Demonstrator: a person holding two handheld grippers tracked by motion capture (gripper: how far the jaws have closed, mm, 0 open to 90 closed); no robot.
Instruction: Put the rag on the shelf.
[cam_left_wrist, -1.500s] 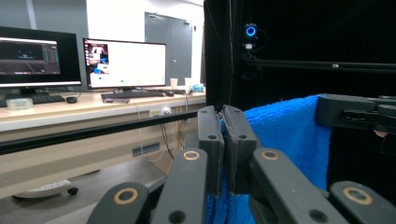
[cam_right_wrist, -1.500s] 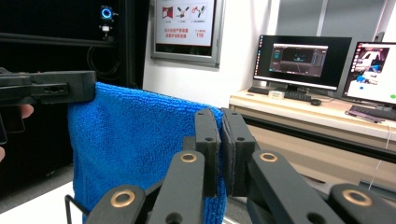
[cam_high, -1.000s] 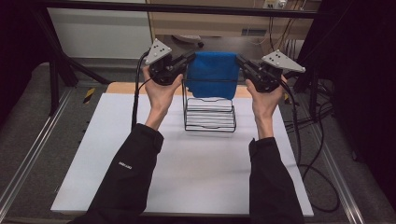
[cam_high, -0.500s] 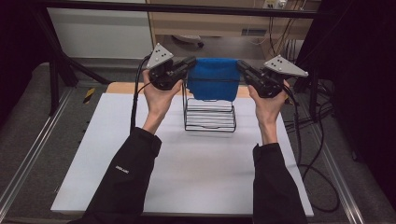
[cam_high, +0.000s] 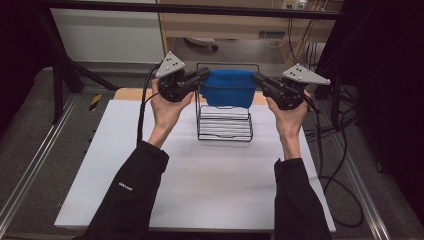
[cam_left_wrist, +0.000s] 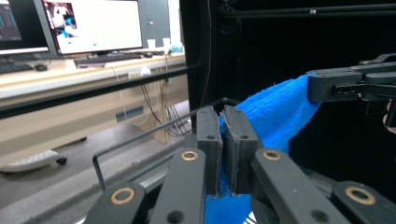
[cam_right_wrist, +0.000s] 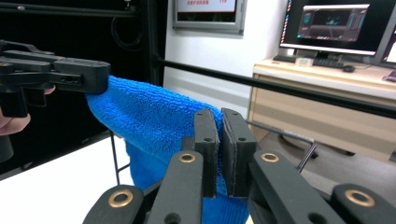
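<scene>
Cloth (cam_high: 229, 87) hangs stretched between left gripper (cam_high: 204, 76) and right gripper (cam_high: 257, 78), both clamped on its ends.

Right gripper (cam_right_wrist: 222, 154) pinches the blue towel (cam_right_wrist: 154, 126) — left gripper (cam_right_wrist: 100, 77) clamps its far edge.

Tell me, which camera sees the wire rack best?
The high view: the whole wire rack stands on the white table, under the blue towel. The left gripper view catches one bent rail; the right gripper view, a thin leg.
</scene>
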